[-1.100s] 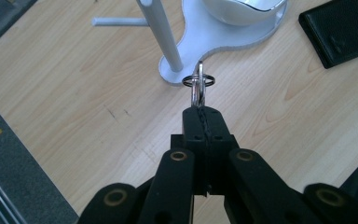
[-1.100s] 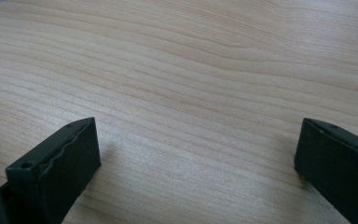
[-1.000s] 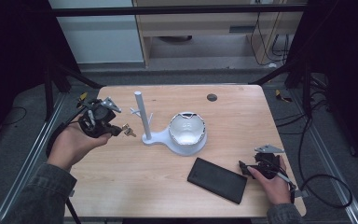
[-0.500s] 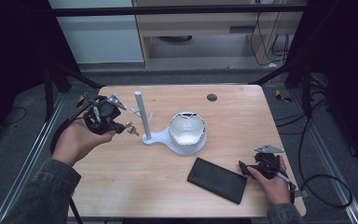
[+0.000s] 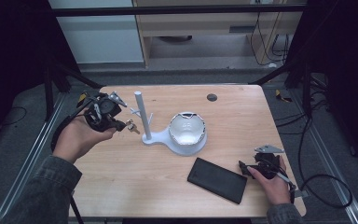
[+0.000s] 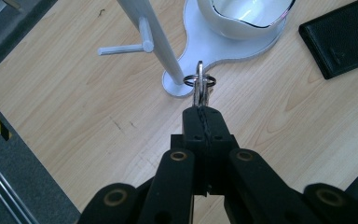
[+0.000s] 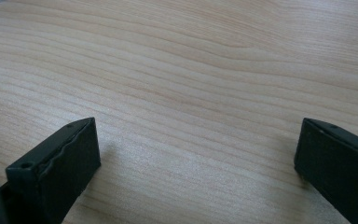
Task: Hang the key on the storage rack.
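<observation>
Key blades [image 6: 199, 95] pinched out of sight inside the left claw [image 6: 205, 119]; black case [image 6: 342, 39] cropped at the edge.

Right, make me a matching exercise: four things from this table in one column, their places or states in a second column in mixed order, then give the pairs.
Things
1. keys
2. black wallet
3. white bowl
4. right hand-held gripper

Places or states
A. jaws wide apart over bare wood
B. flat on the table, beside the right hand
C. pinched in the left hand-held gripper, close to the white post
D. sitting on the white stand's base

Pairs: 1-C, 2-B, 3-D, 4-A
</observation>
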### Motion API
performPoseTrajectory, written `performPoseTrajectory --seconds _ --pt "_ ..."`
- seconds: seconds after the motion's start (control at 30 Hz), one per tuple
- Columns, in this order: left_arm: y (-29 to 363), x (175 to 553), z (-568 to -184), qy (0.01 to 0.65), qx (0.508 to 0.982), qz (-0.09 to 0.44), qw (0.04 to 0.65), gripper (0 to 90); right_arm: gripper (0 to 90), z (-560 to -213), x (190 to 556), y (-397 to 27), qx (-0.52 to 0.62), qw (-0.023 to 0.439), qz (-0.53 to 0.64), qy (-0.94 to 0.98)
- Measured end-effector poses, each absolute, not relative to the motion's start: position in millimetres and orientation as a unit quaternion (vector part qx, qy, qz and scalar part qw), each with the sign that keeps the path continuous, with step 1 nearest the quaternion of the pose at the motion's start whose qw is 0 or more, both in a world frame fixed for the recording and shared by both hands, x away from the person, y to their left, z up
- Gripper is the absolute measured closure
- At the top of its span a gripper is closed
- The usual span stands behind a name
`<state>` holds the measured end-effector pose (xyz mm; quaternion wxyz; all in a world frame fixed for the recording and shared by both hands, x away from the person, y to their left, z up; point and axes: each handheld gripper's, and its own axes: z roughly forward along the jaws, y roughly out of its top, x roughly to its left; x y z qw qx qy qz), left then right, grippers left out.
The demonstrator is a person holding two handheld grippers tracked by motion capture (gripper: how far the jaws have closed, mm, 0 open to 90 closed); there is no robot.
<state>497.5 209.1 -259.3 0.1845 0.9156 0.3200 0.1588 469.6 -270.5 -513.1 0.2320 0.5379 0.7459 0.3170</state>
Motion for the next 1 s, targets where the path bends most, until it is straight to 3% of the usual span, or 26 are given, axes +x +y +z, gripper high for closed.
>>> performPoseTrajectory --seconds 1.0 --pt "209.1 522.2 -245.5 0.341 0.910 0.169 0.164 90.0 0.4 -513.3 469.6 -270.1 0.537 0.231 0.318 0.746"
